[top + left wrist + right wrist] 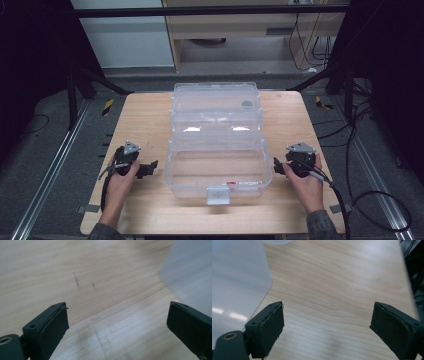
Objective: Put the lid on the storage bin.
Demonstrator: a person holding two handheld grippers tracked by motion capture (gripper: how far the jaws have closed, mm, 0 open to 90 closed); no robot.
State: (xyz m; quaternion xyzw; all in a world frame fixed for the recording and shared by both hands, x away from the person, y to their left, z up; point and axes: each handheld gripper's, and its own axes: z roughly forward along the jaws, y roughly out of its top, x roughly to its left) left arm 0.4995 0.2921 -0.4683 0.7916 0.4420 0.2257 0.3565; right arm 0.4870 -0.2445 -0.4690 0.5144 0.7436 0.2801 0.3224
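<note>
meanwhile both the left gripper (148,169) and right gripper (278,167) gape wide, empty, flanking a clear plastic box (218,172) on the wooden table (145,125).

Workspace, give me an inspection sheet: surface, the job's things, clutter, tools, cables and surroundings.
Surface: wooden table, faint dark scuffs in the left gripper view.
Job's things: clear box at centre, latch towards the person; clear lid behind it; a small red and white item inside the box, too small to identify.
Clutter: nothing seen.
Tools: left tool and right tool, one each side of the box, both open and holding nothing.
Cables: one trails from each tool; more on the floor at right.
Surroundings: dark frame, grey floor, floor rails.
</note>
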